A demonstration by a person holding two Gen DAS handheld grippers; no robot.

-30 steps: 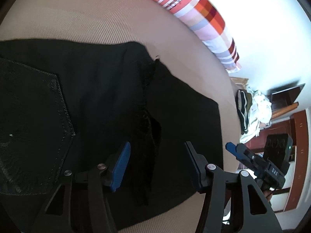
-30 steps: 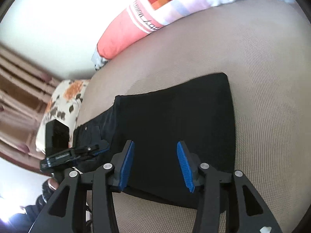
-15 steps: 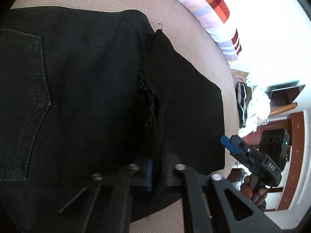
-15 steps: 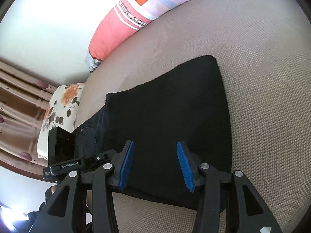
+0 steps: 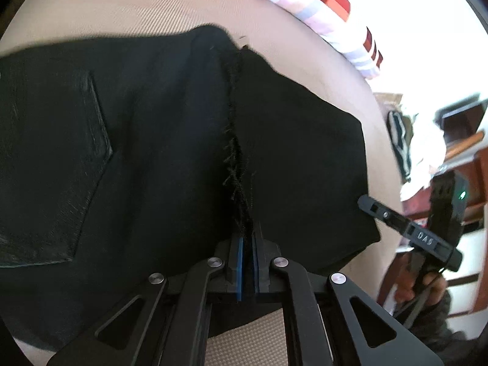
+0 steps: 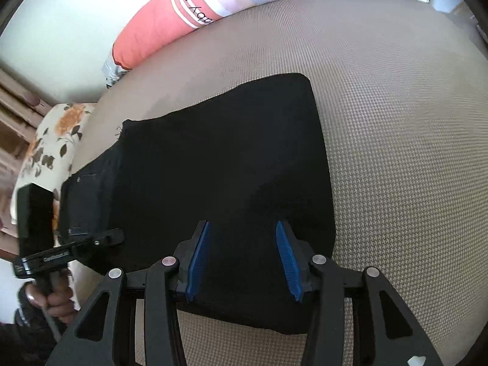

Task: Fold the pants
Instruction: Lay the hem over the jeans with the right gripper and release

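- The left claw [image 5: 247, 262] is pressed together, its blue pads pinching the frayed hem edge of the black denim pants [image 5: 170, 140] at their near side.
- The right claw [image 6: 242, 259] is spread wide, hovering over the near edge of the pants [image 6: 219, 189] and gripping nothing.
- The pants lie flat on the beige woven mattress [image 6: 396, 122], already doubled over: the leg ends rest across the seat, just beside the stitched back pocket [image 5: 52, 167]. At least one fold looks done; judging by the pinched hem, another fold or some squaring-up is probably left.
- The mattress around the pants is bare, so nothing looks set to block a fold.
- Farther off, a long coral-and-checked bolster pillow [image 6: 213, 9] lies along the wall, well apart from the pants.
- A floral pillow [image 6: 52, 140] sits at the bed's left end; a blurred heap of clothes [image 5: 408, 146] lies beyond the right end.
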